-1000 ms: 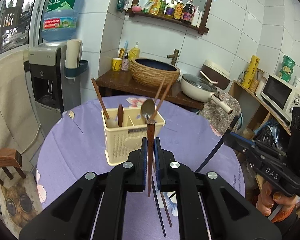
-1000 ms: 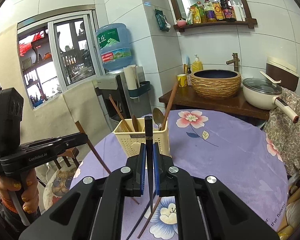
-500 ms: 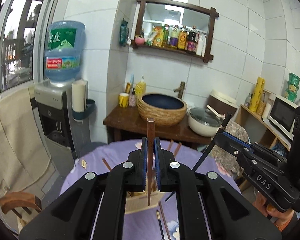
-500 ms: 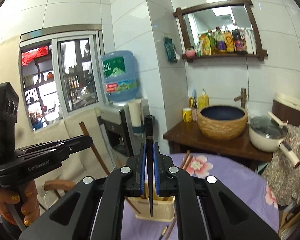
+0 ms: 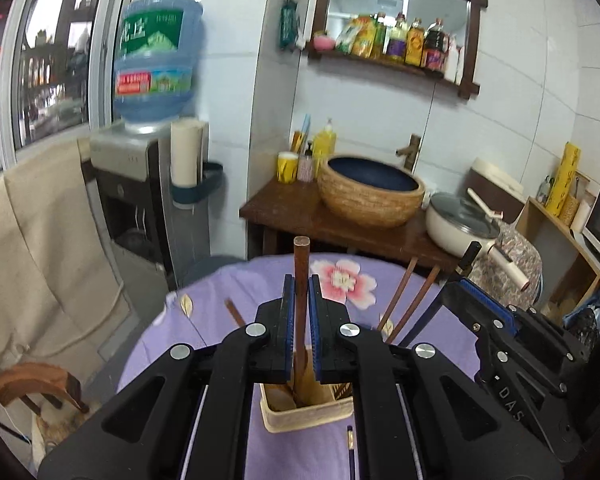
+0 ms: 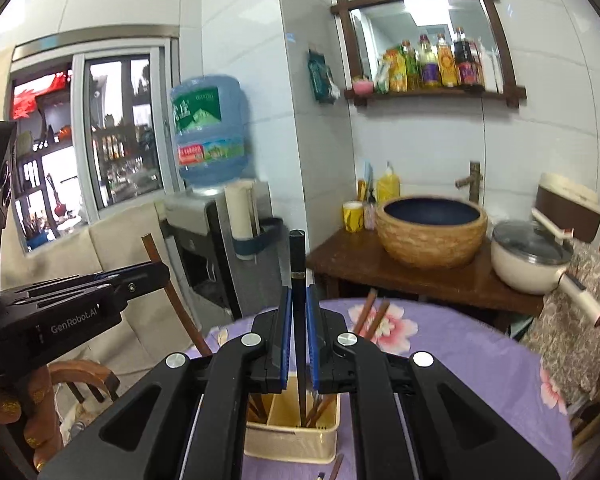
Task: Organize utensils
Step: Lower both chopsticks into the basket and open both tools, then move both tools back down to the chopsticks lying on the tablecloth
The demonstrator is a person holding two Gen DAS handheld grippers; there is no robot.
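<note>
Two grippers hang over a round table [image 5: 220,292] with a purple flowered cloth, each upright above a cream plastic utensil holder [image 5: 300,412] standing on it. Most of that holder is hidden behind the black gripper bodies; only its near rim and part of a divider show. The left gripper [image 5: 299,304] has its blue-padded fingers closed on a brown wooden chopstick [image 5: 301,264], held vertical, its blunt top above the fingers and its lower end down inside the holder. The right gripper [image 6: 299,312] is likewise clamped on a black chopstick [image 6: 297,256], vertical, its tip reaching into a compartment of the holder. Other brown chopsticks [image 5: 410,300] lean out of the holder at a slant. The left view alone shows a thin dark chopstick [image 5: 350,446] lying on the cloth just in front of the holder; the right view shows only the cut-off ends of sticks there, and which compartment each held chopstick enters is hard to make out.
</note>
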